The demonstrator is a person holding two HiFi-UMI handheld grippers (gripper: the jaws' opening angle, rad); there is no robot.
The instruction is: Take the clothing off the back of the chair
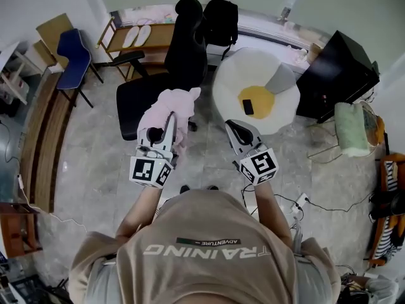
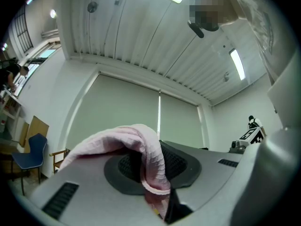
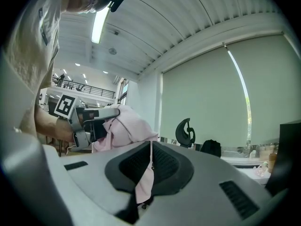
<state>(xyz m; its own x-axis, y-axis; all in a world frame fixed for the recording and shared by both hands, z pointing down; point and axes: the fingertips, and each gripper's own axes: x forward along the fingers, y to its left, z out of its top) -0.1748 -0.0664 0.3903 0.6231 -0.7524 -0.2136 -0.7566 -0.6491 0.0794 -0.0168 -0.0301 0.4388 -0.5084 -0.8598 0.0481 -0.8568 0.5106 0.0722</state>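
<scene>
A pink garment [image 1: 175, 108] hangs bunched in the air in front of the black office chair [image 1: 180, 56], clear of its backrest. My left gripper [image 1: 169, 122] is shut on it, and in the left gripper view the pink cloth [image 2: 146, 159] drapes over the jaws. My right gripper [image 1: 235, 130] sits a little to the right, shut on a thin pink strip of the garment [image 3: 146, 180]. In the right gripper view, the left gripper [image 3: 89, 119] holds the pink bundle [image 3: 127, 126], and the chair's headrest [image 3: 187, 132] stands further back.
A white egg-shaped cushion with a yellow centre [image 1: 278, 109] carries a dark phone [image 1: 248, 107] right of the chair. Around it are a black cabinet [image 1: 335, 75], a black bag [image 1: 221, 19], a blue chair [image 1: 74, 59] and a wooden rack [image 1: 136, 38]. Cables [image 1: 300, 201] lie on the floor.
</scene>
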